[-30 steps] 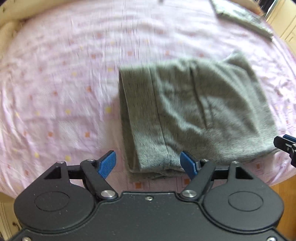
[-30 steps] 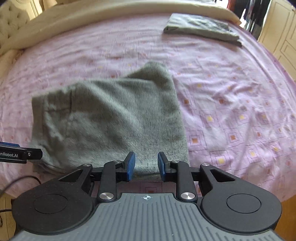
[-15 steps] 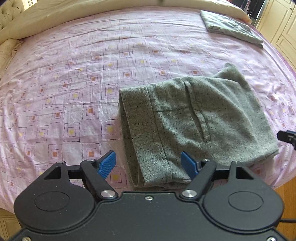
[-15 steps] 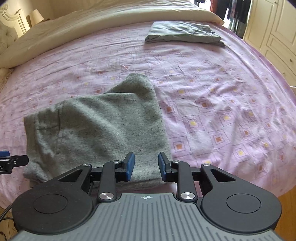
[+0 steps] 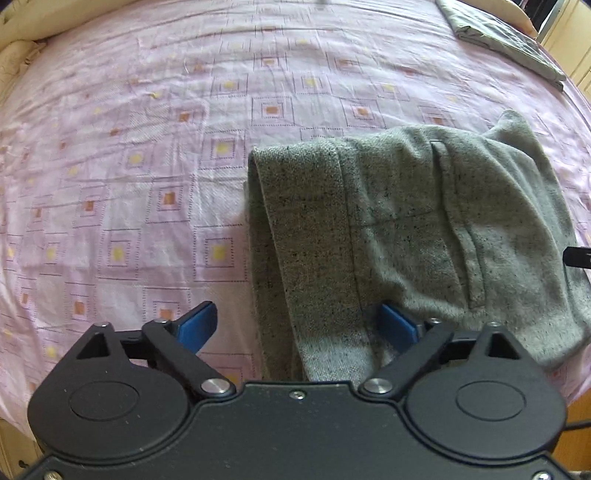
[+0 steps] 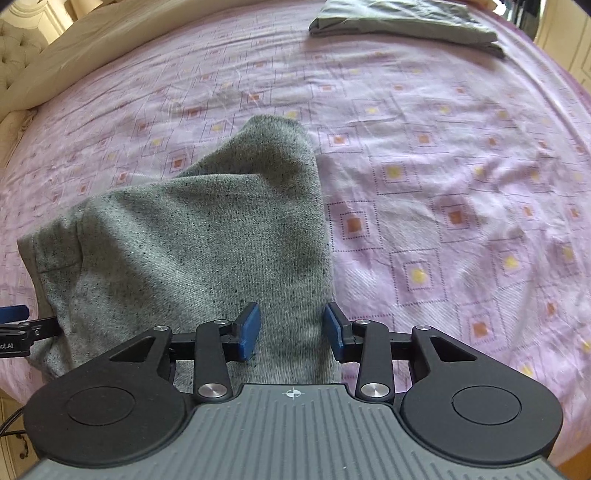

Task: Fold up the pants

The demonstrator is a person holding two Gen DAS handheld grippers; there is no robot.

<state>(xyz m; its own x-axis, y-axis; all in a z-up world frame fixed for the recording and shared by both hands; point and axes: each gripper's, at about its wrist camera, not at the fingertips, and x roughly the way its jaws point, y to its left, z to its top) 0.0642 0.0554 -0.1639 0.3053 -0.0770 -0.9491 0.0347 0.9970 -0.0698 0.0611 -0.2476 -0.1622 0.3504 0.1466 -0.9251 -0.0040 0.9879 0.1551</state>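
A bed fills both views, its pink patterned sheet (image 5: 155, 155) running to a cream bolster (image 6: 66, 62) at the far left and a folded grey garment (image 6: 402, 18) lying at the far right edge. The grey pants (image 5: 406, 236), already doubled into a compact block, rest at the near edge of the bed, one corner poking up toward the far side.

The left gripper (image 5: 299, 325) straddles the pants' near left end, jaws opening wide and not pressing the cloth that lies between them. The right gripper (image 6: 291, 328) sits over the near right end, jaws also opening, fabric between the pads but apparently unpinched.

The step looks like setting up for the next fold. That calls for both grippers to close on the near edge, pinching every layer together, then carrying it evenly toward the far side.
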